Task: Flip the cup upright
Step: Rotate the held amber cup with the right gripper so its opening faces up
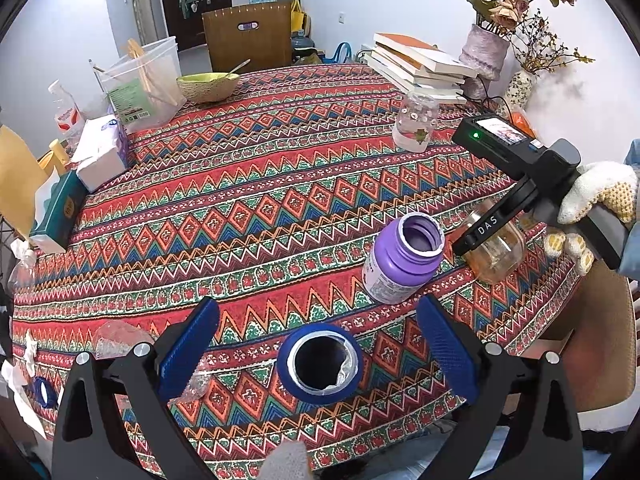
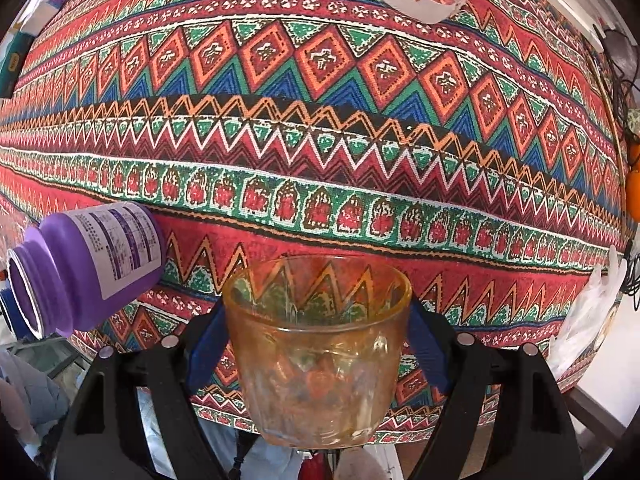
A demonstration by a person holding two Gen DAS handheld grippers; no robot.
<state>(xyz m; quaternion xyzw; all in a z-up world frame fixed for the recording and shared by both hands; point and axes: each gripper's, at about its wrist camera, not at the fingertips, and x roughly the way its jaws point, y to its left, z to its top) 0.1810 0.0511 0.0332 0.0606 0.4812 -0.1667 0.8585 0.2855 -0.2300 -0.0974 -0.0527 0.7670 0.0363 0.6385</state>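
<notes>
Two hand-held grippers, left (image 1: 316, 344) and right (image 2: 316, 344). One amber glass cup (image 2: 320, 352). One purple bottle (image 1: 404, 260) and one blue bottle (image 1: 320, 364), both uncapped. One flower-printed glass jar (image 1: 416, 122). One green bowl (image 1: 208, 86). One stack of books (image 1: 420, 66). Two vases (image 1: 484, 54) holding flowers. One clear plastic bin (image 1: 144, 84). Two tissue boxes (image 1: 104, 152).

Amber glass cup (image 2: 318, 344), clamped between blue fingers (image 2: 206, 346), above tablecloth edge

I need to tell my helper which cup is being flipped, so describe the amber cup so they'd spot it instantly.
On the patterned tablecloth, look near the right edge, just right of the purple bottle. The amber glass cup sits between the right gripper fingers; unlike the clear flowered jar farther back, it is orange-tinted with a handle.
</notes>
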